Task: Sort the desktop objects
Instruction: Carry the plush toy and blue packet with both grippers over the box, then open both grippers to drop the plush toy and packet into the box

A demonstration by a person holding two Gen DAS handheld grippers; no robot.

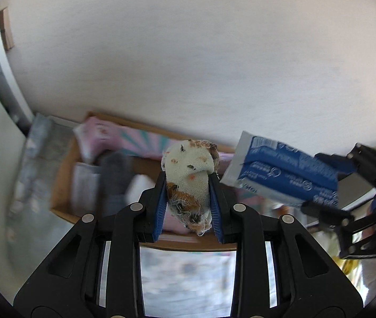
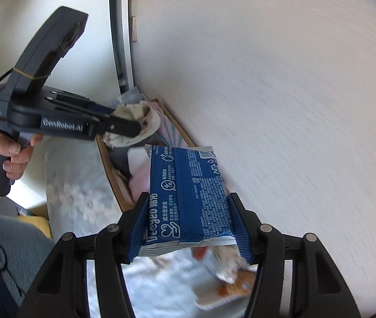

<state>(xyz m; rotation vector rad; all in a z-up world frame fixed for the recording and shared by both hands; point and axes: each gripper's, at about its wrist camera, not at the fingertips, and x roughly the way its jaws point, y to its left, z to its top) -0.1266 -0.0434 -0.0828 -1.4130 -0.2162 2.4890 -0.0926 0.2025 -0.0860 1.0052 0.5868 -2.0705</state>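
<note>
Above the wooden box [image 1: 63,185], left gripper [image 1: 188,185] clamps a sock [image 1: 188,169]; right gripper [image 2: 188,217] clamps a blue packet [image 2: 188,185]. Neither of the 2 is placed yet.

Two grippers [image 2: 124,129] [image 2: 189,228], one rolled sock [image 1: 190,182], one blue wipes packet [image 2: 188,193], one wooden box [image 1: 63,180], one hand [image 2: 5,148].

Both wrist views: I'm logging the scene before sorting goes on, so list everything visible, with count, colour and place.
sock: one, cream with orange and brown spots, rolled, clamped in the left tool.
wipes pack: one, blue and silver, clamped in the right tool.
wooden box: one, tan, against the wall, holding pink, grey and white soft items, blurred.
tablecloth: one, pale grey, floral, under the box.
wall: white.
left tool: one, black, blue pads.
right tool: one, black, blue pads.
hand: one, gripping the left tool's handle.
</note>
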